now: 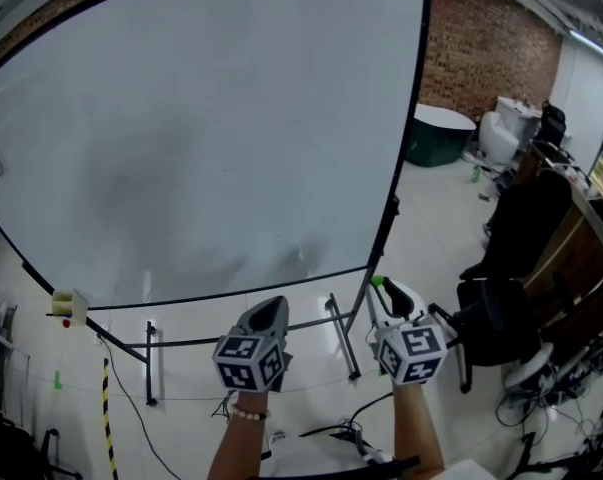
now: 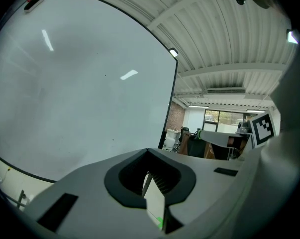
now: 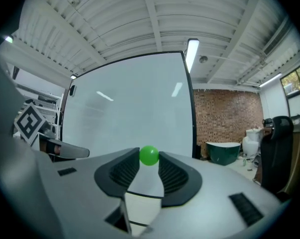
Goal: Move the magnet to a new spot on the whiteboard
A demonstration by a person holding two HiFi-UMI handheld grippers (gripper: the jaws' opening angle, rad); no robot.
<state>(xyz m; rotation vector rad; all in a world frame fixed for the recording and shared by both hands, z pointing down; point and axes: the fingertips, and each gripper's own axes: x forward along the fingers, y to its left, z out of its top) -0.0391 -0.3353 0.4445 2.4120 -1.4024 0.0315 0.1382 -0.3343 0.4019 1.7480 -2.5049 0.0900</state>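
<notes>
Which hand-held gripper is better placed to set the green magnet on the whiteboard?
The right. The right hand-held gripper grips the green magnet between its jaw tips and faces the whiteboard. The left hand-held gripper is shut, with nothing between its jaws.

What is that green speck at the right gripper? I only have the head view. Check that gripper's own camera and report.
Observer: It is a green ball-shaped magnet, pinched between the tips of the right gripper's fingers.
Operator: Now check the left one.
Observer: The left gripper has its fingers together, with nothing between them.
Operator: Tell me what the right gripper faces.
Observer: The whiteboard. In the right gripper view the magnet lines up with the board's lower part, left of its right frame edge.
</notes>
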